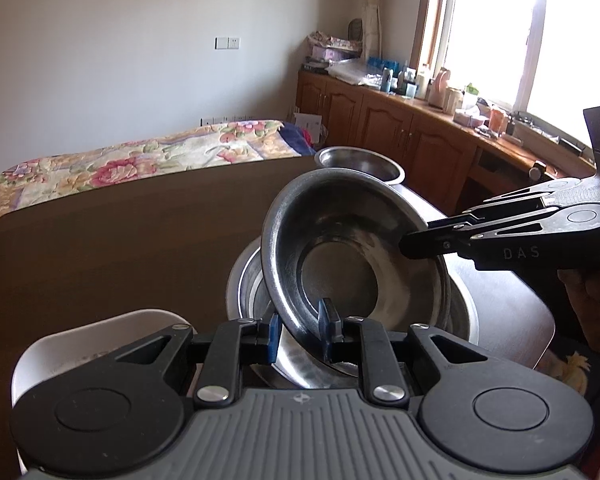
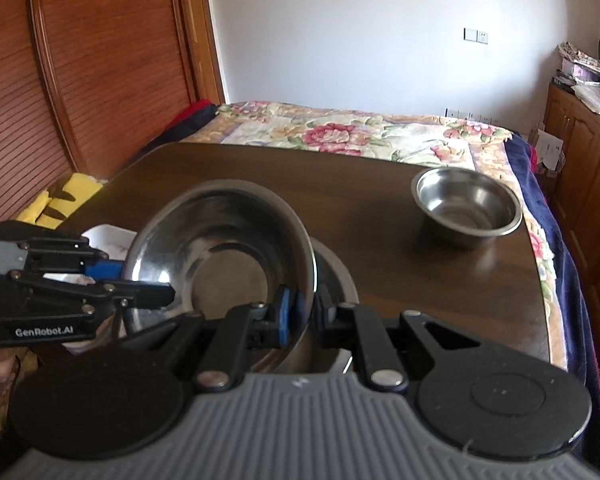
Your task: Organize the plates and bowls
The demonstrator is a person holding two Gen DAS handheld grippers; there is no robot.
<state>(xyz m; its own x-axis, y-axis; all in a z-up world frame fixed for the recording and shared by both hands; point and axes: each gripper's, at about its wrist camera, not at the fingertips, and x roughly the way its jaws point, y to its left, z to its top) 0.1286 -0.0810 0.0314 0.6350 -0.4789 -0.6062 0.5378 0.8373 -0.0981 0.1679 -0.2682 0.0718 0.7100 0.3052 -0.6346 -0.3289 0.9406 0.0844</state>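
Observation:
A steel bowl [image 1: 340,264] [image 2: 220,248] hangs tilted over a larger steel bowl [image 1: 242,280] [image 2: 340,280] on the brown table [image 1: 120,240] [image 2: 300,176]. My left gripper [image 1: 300,334] [image 2: 140,282] is shut on its near rim, one blue pad outside the wall and one inside. My right gripper [image 1: 410,244] [image 2: 304,314] is shut on the opposite rim. A small steel bowl [image 1: 360,162] [image 2: 466,208] stands alone near the table's far right corner. A white dish [image 1: 100,336] [image 2: 108,236] lies beside the left gripper, mostly hidden.
A bed with a floral cover [image 1: 140,160] [image 2: 360,132] lies just past the table's far edge. Wooden cabinets with a cluttered top [image 1: 420,128] run along the window wall. A slatted wooden door [image 2: 80,60] and a yellow cloth [image 2: 68,196] are at the left.

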